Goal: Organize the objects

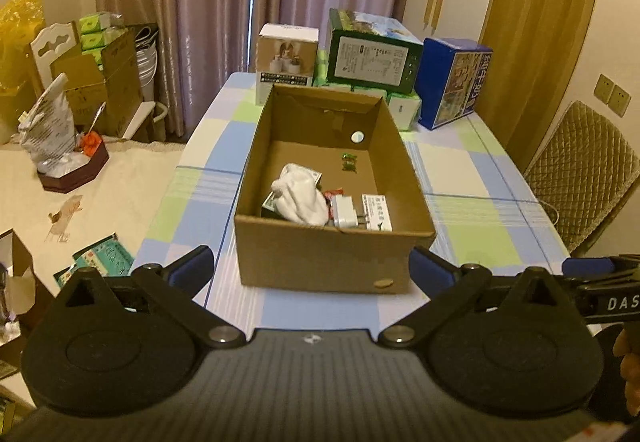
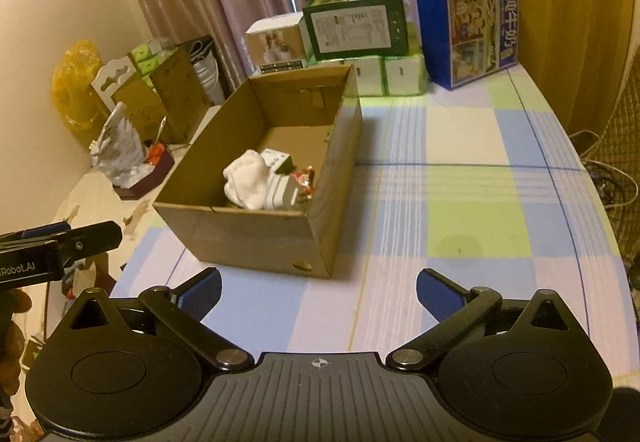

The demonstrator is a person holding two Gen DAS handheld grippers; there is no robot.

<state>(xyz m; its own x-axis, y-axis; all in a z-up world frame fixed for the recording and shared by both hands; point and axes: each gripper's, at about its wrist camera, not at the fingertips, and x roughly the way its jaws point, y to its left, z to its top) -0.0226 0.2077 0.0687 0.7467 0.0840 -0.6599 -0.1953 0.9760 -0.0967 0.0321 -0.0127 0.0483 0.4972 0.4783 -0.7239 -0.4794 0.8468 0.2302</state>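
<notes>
At 12 o'clock from the left gripper [image 1: 312,274] the cardboard box [image 1: 332,256] is seen, already holding a white sock [image 1: 300,198], charger [image 1: 344,216] and small cartons; both left and right gripper [image 2: 319,292] are held spread and empty; nothing loose is seen on the checked tablecloth [image 2: 460,202], so sorting is judged nearly complete

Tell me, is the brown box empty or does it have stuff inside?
Not empty. The cardboard box holds a white sock, a white plug and small packets, all near the front.
</notes>
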